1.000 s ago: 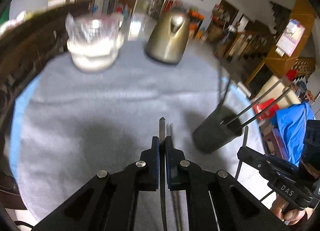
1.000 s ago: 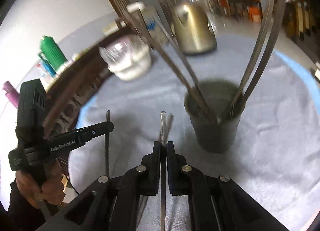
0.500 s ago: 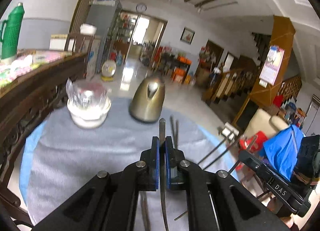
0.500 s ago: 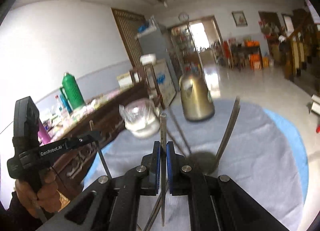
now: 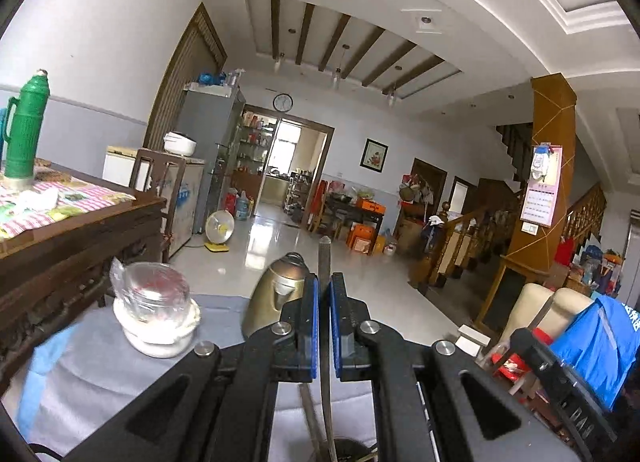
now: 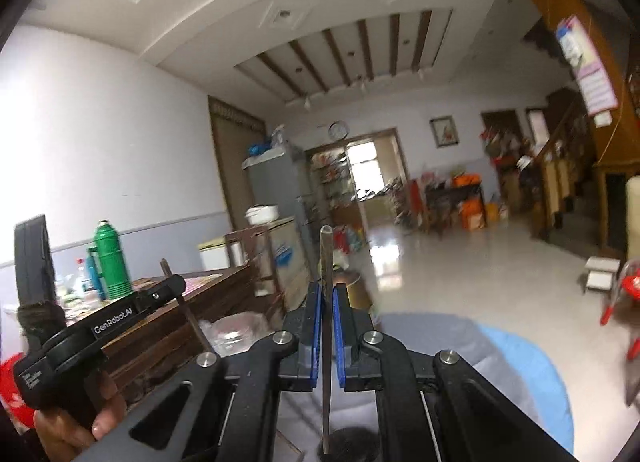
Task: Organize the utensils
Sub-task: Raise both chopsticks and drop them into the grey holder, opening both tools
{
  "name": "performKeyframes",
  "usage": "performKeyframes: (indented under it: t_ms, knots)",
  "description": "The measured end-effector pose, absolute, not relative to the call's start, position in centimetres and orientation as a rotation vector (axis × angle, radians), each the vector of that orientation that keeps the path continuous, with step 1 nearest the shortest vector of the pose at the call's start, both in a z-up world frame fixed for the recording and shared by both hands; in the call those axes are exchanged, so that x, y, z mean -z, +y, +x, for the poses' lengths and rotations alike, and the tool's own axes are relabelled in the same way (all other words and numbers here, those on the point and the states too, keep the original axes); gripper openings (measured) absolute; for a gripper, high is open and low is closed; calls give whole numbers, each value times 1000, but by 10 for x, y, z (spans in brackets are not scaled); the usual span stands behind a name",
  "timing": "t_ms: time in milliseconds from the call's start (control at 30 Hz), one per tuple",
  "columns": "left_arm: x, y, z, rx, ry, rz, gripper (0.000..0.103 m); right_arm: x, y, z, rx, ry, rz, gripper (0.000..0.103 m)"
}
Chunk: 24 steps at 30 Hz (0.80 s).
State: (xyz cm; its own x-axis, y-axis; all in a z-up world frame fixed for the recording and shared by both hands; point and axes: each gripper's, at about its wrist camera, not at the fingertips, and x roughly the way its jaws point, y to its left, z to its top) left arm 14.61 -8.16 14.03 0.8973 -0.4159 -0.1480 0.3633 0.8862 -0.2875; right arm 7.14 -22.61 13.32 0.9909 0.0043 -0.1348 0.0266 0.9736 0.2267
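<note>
Higher now, both thin flat metal chopsticks.

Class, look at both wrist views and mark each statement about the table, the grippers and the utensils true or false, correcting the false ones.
1. The left gripper has its jaws shut on a thin dark metal chopstick. True.
2. The right gripper is open and holds nothing. False: its jaws are shut on a thin grey metal chopstick.
3. A gold-coloured metal kettle stands on the grey tablecloth. True.
4. The green ribbed flask stands on the grey tablecloth. False: it stands on the brown wooden sideboard.
</note>
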Motion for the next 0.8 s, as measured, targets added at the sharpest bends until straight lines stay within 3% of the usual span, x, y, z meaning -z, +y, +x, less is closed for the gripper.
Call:
performKeyframes:
  t_ms: [700, 800]
  knots:
    - [-71, -138, 144, 389, 331, -78, 6, -62, -242, 93, -15, 381, 296, 7]
    - [-70, -136, 139, 385, 346, -55, 15, -54, -245, 92, -26, 415, 318, 8]
